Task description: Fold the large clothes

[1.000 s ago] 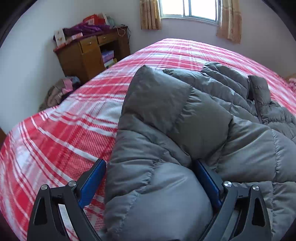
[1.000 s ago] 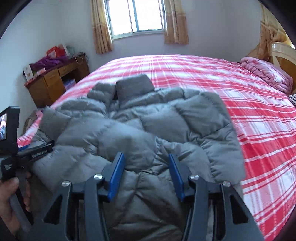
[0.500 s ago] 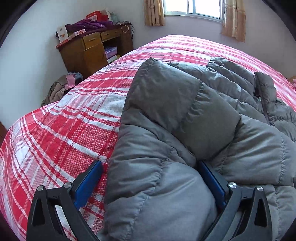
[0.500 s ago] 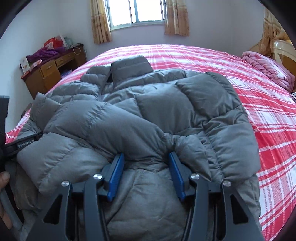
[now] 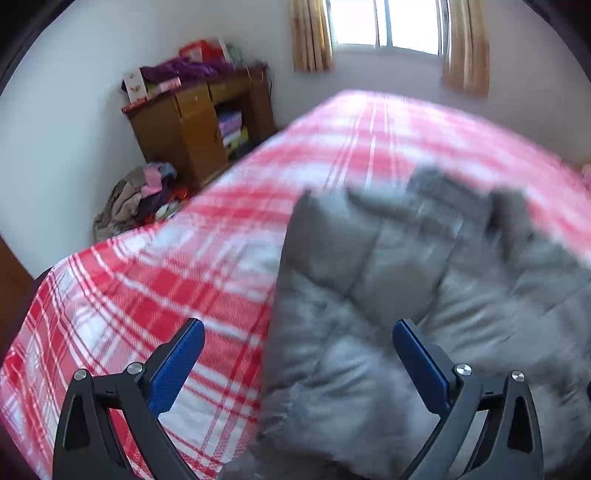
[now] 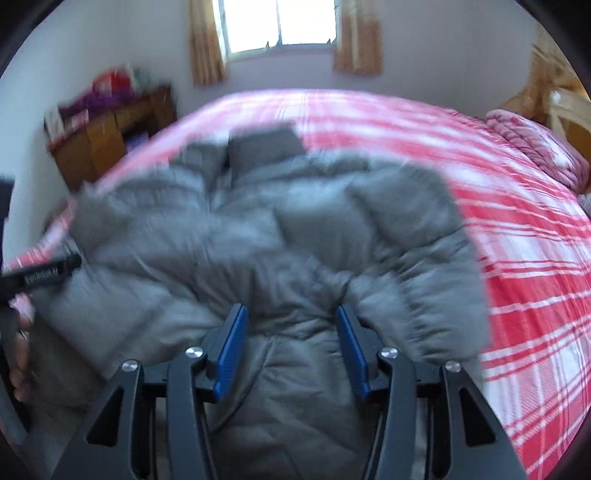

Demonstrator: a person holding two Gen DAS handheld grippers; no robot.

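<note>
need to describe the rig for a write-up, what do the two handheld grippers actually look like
Both match: the left gripper and right gripper have black angular frames with cut-out openings, silver round screws at the pivots, and two flat blue finger pads. In the right wrist view, a black part of the left tool shows small white lettering, too blurred to read. No sleeve shows.

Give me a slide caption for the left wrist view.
Left gripper open above a grey puffer jacket on the red plaid bed.

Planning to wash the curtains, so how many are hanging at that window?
2: the left curtain hangs at the left side of the window, the right curtain at its right side. None appears hidden.
</note>
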